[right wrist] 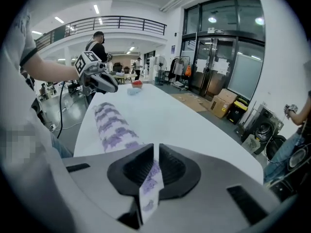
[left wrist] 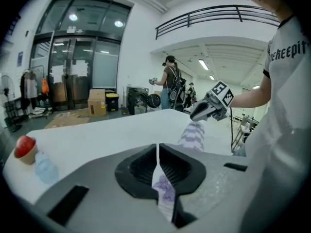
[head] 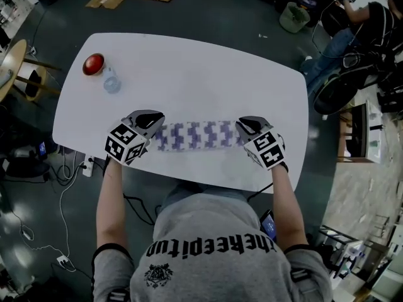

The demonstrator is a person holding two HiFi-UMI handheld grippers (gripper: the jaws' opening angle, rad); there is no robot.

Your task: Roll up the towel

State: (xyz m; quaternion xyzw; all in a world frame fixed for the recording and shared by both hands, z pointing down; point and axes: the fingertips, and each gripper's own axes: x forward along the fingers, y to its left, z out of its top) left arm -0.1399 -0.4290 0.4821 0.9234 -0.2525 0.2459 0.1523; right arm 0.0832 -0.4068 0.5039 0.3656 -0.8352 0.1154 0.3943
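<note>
- The left gripper [head: 153, 123] is squeezed almost shut on the left end of the towel [head: 195, 135]. The right gripper [head: 247, 128] is squeezed almost shut on the right end.
- The towel lies in a long strip near the front edge of the table [head: 208, 74], stretched between the two grippers.
- Each gripper holds only a thin bit of cloth. I think a hard pull could make an end slip out.
- If one side turns faster than the other, the roll may come out crooked.
- The towel could also slide off the front edge.
- Far off on the left, a small clear bottle [head: 111, 80] stands beside a red round thing [head: 93, 63]. I cannot tell what is in the bottle.
- A green bucket [head: 293, 16] sits on the floor past the table. I cannot see inside it.
</note>
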